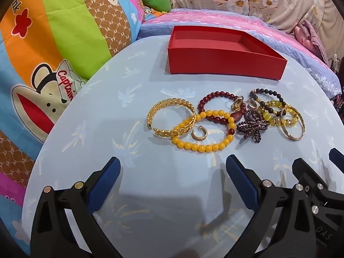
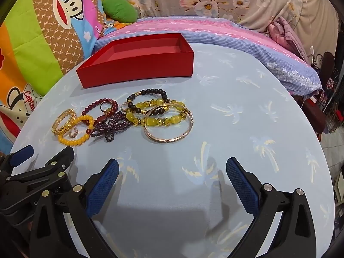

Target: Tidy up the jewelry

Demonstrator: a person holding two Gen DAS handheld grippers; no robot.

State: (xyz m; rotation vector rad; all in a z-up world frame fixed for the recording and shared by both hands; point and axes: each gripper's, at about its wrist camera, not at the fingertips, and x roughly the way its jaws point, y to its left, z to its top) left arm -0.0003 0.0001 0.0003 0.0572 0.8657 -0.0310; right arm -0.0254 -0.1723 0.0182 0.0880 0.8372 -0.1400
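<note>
**Jewelry heaped in front of an empty red box, both grippers wide**

The jewelry lies in a loose cluster on the pale blue palm-print tablecloth [image 1: 90,129], just in front of the red box [image 1: 225,66], apart from it. Nearest the box are a dark red bead bracelet [image 1: 215,107] and a black bead bracelet [image 2: 146,93]. Overlapping the dark red one is a yellow bead bracelet [image 1: 204,146], with a small gold hoop earring [image 1: 199,133] inside its ring and a gold leaf-pattern cuff [image 1: 169,116] crossing its edge farthest from the black beads. A purple beaded brooch [image 1: 251,128] sits mid-cluster, beside a yellow-green stone bracelet [image 2: 159,116] and a thin gold bangle [image 2: 169,129].

The box is open and nothing lies in it.

The left gripper [image 1: 173,167] and right gripper [image 2: 172,167] hover over bare cloth on the near side of the cluster, jaws spread wide, holding nothing. Behind the box lie a cartoon monkey quilt [image 1: 53,43] and floral bedding [image 2: 215,0].
</note>
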